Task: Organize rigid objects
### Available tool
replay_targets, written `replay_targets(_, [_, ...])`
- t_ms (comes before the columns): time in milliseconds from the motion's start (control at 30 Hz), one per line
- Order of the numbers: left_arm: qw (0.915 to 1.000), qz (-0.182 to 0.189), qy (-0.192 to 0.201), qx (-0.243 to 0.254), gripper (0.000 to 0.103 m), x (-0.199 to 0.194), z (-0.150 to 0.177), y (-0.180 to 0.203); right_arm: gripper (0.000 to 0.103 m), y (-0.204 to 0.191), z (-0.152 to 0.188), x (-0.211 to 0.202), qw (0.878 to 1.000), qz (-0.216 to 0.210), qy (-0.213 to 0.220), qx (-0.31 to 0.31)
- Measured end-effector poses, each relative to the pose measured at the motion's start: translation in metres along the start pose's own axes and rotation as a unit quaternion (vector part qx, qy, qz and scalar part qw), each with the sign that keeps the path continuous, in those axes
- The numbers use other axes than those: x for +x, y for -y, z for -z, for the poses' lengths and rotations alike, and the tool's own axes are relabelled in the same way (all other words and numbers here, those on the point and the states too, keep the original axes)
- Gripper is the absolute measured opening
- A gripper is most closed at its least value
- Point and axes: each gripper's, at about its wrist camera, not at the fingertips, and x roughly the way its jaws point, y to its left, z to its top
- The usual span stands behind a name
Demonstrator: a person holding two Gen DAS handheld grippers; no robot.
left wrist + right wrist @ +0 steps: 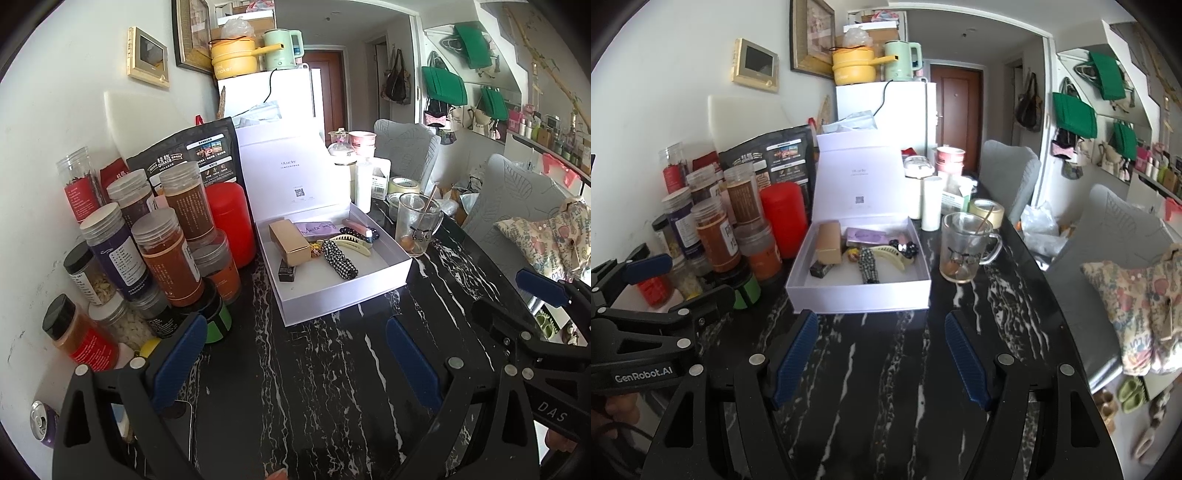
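So you look well along: the white box on the black table already holds a tan carton, a hair claw, a checked scrunchie and a purple case. Judging by that, little is left beyond maybe closing the lid. Your left gripper and right gripper both hang spread and empty, just short of the box's near wall, with the jars off to the left.

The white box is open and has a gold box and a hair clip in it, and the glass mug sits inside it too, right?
Not quite. The glass mug stands on the table beside the white box, as the right wrist view shows. The gold box and hair clip are inside.
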Motion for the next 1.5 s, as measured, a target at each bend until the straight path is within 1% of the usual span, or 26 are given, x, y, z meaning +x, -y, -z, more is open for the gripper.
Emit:
replay_targets(100, [1.0, -0.001, 0.0, 0.0, 0.099, -0.0009, 0.0001, -0.0007, 0.072, -0.0007, -0.001, -0.0026, 1.0, 0.0, 0.003, -0.001])
replay_targets(233, [0.9999, -0.01, 0.006, 0.005, 0.099, -0.0023, 0.0005, -0.0003, 0.074, -0.002, -0.0012, -0.001, 1.0, -0.001, 0.002, -0.003])
replay_targets(600, [1.0, -0.005, 0.004, -0.002, 0.099, -0.0033, -0.0012, -0.0044, 0.074, 0.0, -0.0018, -0.0001, 1.0, -0.001, 0.0, -0.002])
replay_targets(933, [0.9999, -0.001, 0.011, -0.002, 0.099, -0.0062, -0.0034, -0.0049, 0.074, -0.0004, -0.0042, -0.0039, 1.0, 0.001, 0.003, -0.005])
replay_targets(1500, [0.9999, 0.007, 0.007, -0.005, 0.099, -0.0056, -0.002, -0.0059, 0.075, -0.0032, -0.0052, -0.0061, 1.0, -0.001, 0.003, -0.011])
